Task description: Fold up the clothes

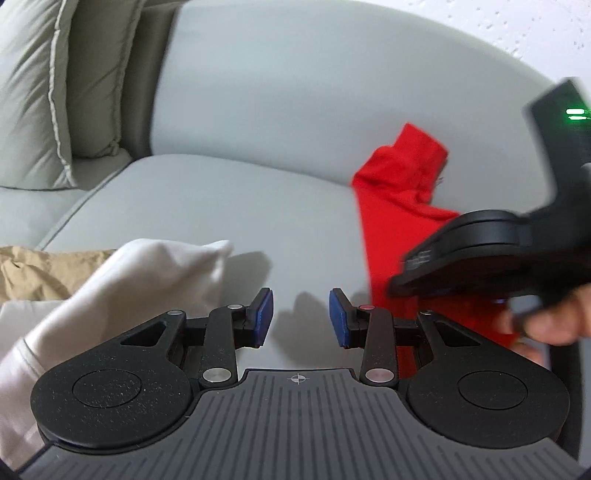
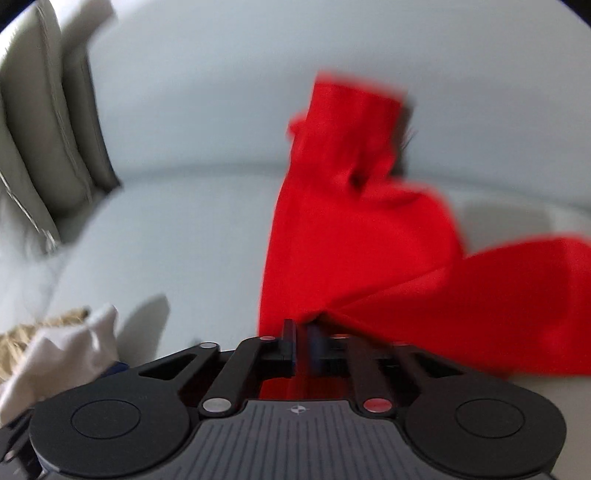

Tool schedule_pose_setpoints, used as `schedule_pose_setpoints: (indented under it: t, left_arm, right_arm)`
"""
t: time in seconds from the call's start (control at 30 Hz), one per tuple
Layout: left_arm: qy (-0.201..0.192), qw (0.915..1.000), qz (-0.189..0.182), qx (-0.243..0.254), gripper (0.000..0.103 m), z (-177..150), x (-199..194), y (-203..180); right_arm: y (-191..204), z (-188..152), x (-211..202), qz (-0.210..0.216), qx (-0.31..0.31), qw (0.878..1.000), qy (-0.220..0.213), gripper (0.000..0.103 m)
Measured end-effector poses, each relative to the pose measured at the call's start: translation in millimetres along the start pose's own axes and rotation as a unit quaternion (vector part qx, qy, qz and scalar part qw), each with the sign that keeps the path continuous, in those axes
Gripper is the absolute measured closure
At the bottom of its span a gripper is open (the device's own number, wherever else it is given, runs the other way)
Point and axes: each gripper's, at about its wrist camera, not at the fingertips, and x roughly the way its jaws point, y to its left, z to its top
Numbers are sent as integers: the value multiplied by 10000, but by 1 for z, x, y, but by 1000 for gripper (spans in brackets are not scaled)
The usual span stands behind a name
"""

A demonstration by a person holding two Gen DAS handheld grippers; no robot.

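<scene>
home living room, grey sofa [image 1: 258,110], cushion [image 1: 33,92], textured white wall [image 1: 498,22]

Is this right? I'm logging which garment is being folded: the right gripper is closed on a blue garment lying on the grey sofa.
Not quite: the garment is red, not blue. The right wrist view shows the right gripper closed on its edge, with it lying on the grey sofa.
</scene>
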Motion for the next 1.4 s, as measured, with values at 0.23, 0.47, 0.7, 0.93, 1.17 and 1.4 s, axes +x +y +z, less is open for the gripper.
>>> schedule_pose_setpoints:
  t: [0.23, 0.47, 0.7, 0.93, 1.17, 1.4]
  left_arm:
    - [-57, 9944, -1052, 49, 66, -3, 0, 1]
    - [-157, 9886, -1494, 137, 77, -12, 14, -12]
    - [-347, 9844, -1687, 368, 70, -10, 14, -29]
    - [-256, 9884, -1238, 842, 68, -15, 33, -49]
    - [-129, 9868, -1097, 1180, 68, -18, 52, -60]
    - [-256, 9872, -1291, 906, 98, -14, 48, -52]
  right_arm:
    - [-9, -5, -56, 343, -331, 9985, -260, 48]
    - [-69, -31, -95, 311, 281, 9968, -677, 74]
    - [-141, -48, -75, 1241, 2498, 9562, -885, 60]
    - [-150, -46, -48, 1312, 3197, 9335, -960, 56]
    - [-156, -40, -45, 905, 3306, 9320, -1179, 77]
    - [-131, -10, -58, 366, 2040, 9674, -1457, 97]
